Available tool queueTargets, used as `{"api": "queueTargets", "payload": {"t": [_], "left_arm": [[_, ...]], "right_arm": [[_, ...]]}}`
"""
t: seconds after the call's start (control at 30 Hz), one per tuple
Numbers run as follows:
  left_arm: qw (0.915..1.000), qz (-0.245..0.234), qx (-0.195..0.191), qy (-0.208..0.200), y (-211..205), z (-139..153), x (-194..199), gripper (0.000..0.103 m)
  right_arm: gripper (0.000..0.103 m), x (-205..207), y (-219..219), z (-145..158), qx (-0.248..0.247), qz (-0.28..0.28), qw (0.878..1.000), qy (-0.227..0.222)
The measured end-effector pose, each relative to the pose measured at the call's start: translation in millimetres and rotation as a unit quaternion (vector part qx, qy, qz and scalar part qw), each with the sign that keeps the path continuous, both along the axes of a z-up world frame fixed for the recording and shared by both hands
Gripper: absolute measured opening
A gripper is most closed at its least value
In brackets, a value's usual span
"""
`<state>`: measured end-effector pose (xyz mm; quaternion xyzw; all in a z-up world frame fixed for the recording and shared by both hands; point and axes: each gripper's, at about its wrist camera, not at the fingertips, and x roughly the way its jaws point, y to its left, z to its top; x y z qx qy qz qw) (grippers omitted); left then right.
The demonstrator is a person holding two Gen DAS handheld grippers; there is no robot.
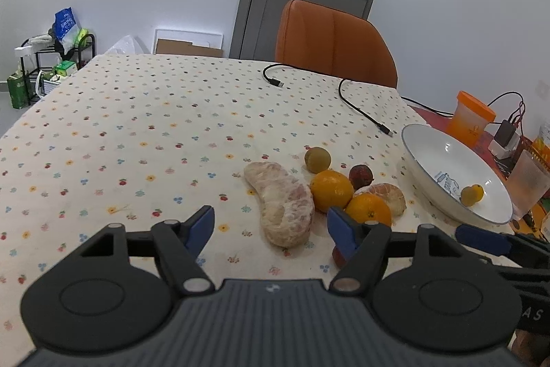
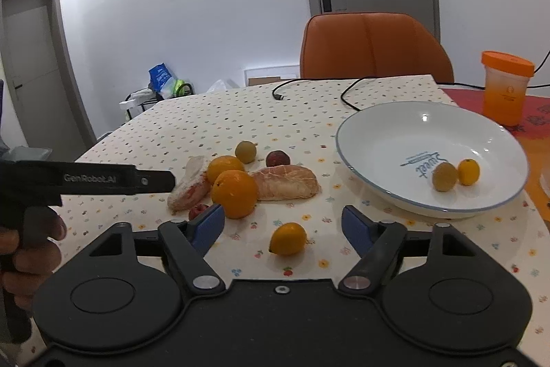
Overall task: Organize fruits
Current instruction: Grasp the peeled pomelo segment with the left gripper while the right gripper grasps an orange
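Cream tablecloth [image 2: 292, 112] dotted with tiny coloured flowers; white, blue-rimmed bowl [image 2: 378, 140]; orange chair [image 2: 374, 47]; blue gripper pads [image 2: 206, 226].

Left gripper [image 1: 270, 227] tilts down over table, jaws apart, nothing btwn the blue pads. Right gripper [image 2: 283, 227] likewise angled down, jaws apart, pads pressing nothing. Person's left hand [image 2: 25, 255] wraps the left gripper's handle, seen at edge of right wrist view.

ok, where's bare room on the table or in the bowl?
Free: the tablecloth left of the pomelo piece, back to the black cable. Most of the white bowl is bare; two small fruits sit at its right. Crowded: the fruit cluster around the oranges beside the bowl.
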<state>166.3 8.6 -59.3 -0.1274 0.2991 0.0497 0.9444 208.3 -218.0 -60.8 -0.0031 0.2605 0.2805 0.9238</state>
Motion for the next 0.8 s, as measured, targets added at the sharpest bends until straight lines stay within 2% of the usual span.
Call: {"api": "queueTargets", "payload": {"t": [0.17, 0.57, 0.63, 0.7, 0.8], "left_arm": [[1.0000, -0.004, 0.000, 0.002, 2, -1, 6, 0.070], [0.9999, -0.007, -0.012, 0.006, 10, 0, 16, 0.069], [0.9999, -0.007, -0.012, 0.006, 11, 0, 17, 0.069], [0.9999, -0.007, -0.012, 0.007, 11, 0, 18, 0.069], [0.9999, -0.008, -0.012, 0.008, 12, -1, 20, 0.068]], "right_arm": [[0.060, 12, 6, -1, 0.011, 0.015, 1.000, 0.021], [0.049, 34, 32, -6, 0.024, 0.057, 0.997, 0.051], [0.045, 38, 36, -9, 0.024, 0.061, 0.996, 0.057], [0.036, 42, 39, -11, 0.028, 0.067, 0.995, 0.064], [0.035, 44, 39, -12, 0.034, 0.069, 0.995, 0.063]]}}
